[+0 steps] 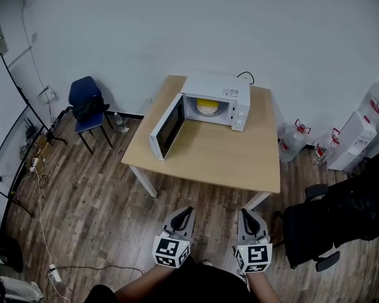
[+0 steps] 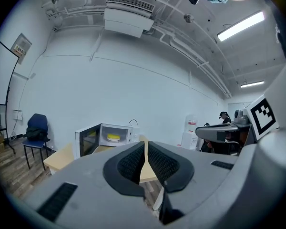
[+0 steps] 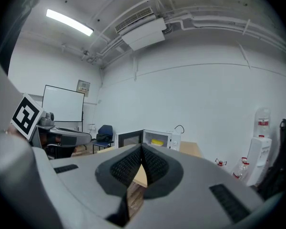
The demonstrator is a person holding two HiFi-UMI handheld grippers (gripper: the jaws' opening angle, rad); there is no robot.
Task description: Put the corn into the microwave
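The white microwave (image 1: 215, 100) stands at the far side of the wooden table (image 1: 208, 153), its door (image 1: 166, 127) swung open to the left. Something yellow, apparently the corn (image 1: 206, 105), lies inside the cavity. It also shows in the left gripper view as the corn (image 2: 113, 137) and in the right gripper view as the corn (image 3: 157, 141). My left gripper (image 1: 189, 211) and right gripper (image 1: 244, 212) hover over the floor, short of the table's near edge. Both are shut with nothing between the pads. They point at the microwave, as the left gripper (image 2: 146, 149) and right gripper (image 3: 141, 151) show.
A blue chair (image 1: 88, 106) with a dark bag stands left of the table. Water bottles (image 1: 294, 141) and a white dispenser (image 1: 360, 134) line the right wall. A black office chair (image 1: 331, 223) sits close on my right. Cables (image 1: 41, 188) trail across the floor at left.
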